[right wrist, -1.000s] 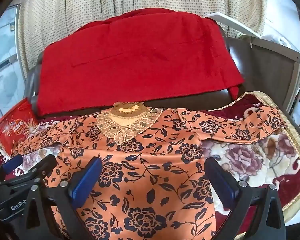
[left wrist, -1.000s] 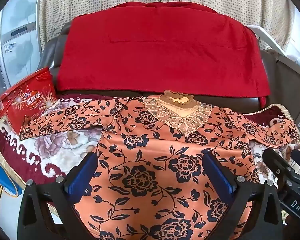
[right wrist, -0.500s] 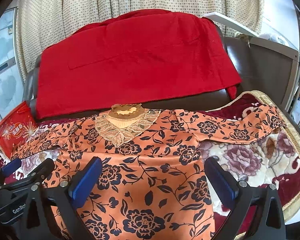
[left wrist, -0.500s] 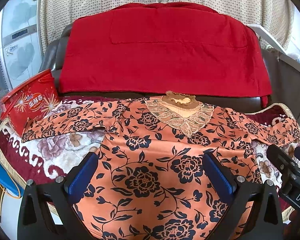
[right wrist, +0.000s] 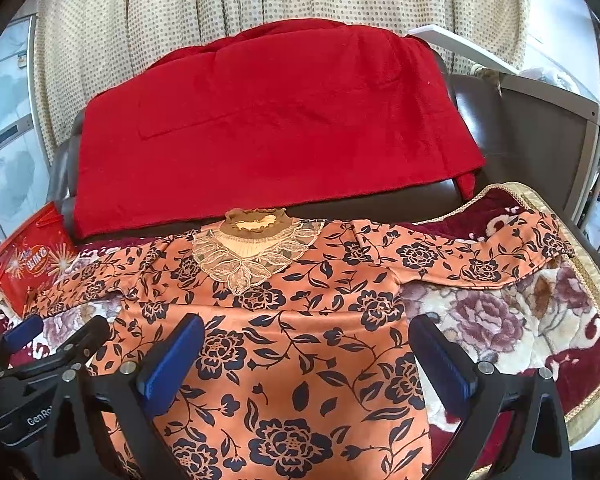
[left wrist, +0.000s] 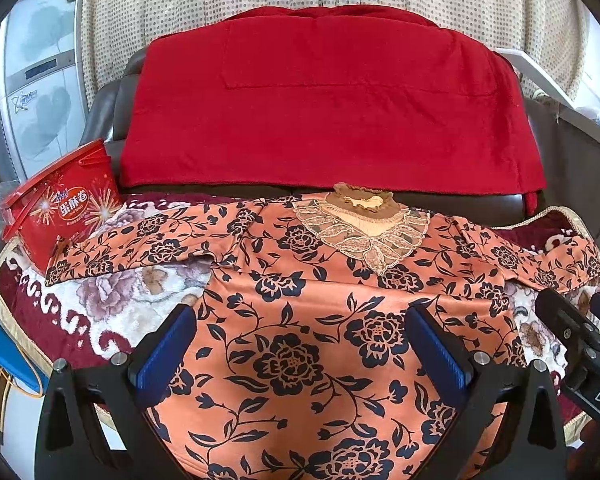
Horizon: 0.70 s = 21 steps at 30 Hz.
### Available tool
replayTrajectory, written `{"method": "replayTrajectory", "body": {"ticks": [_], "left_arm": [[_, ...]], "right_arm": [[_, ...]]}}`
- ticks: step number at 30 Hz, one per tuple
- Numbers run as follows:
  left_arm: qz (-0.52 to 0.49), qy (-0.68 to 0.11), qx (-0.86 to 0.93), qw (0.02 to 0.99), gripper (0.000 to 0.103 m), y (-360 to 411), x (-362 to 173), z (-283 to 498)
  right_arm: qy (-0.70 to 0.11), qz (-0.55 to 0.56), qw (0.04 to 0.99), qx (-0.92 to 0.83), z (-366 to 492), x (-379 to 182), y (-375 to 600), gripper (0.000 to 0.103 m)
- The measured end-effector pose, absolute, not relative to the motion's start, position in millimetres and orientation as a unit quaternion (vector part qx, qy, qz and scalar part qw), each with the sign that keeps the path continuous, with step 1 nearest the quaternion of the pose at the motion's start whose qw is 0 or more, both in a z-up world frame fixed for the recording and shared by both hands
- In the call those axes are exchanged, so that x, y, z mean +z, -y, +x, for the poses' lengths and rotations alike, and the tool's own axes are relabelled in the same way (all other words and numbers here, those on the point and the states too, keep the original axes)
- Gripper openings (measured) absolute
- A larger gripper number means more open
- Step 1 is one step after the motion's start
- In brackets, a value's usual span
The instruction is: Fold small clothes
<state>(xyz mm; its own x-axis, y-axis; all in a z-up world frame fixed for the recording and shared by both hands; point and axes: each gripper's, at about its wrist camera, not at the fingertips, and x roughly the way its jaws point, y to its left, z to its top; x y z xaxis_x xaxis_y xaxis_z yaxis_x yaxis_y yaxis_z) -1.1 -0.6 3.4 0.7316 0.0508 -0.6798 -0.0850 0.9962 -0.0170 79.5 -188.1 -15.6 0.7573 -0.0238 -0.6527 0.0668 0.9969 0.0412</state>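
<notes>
Nearest to me, the left gripper (left wrist: 300,344) and the right gripper (right wrist: 306,354) hang side by side above the lower part of an orange blouse (left wrist: 300,320), both with jaws spread wide and holding nothing. The blouse, with dark flowers, lies flat and front-up on a floral blanket (right wrist: 500,320), sleeves stretched out to both sides. Its lace collar (left wrist: 364,228) is at the far end. The left sleeve end is just beside a red bucket (left wrist: 60,208). Behind the blouse, a red cloth (left wrist: 328,116) hangs over the back of a dark sofa (right wrist: 472,108). Farthest stands a dotted curtain (right wrist: 260,0).
</notes>
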Motion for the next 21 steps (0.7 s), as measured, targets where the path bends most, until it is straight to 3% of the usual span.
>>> {"method": "replayTrajectory", "body": {"ticks": [11,17,21], "left_arm": [[-0.050,-0.387,0.023,0.920,0.103,-4.0,-25.8,16.9],[-0.067,-0.422,0.004,0.904,0.103,-17.6,-74.2,35.0],[-0.068,-0.435,0.016,0.898,0.103,-31.6,-101.4,43.4]], "right_arm": [[-0.344,0.075,0.936,-0.010,82.8,-26.7,222.1,0.103],[-0.290,0.274,0.916,0.041,88.3,-49.8,350.5,0.103],[-0.244,0.431,0.868,-0.033,101.7,-81.2,493.7,0.099]]}}
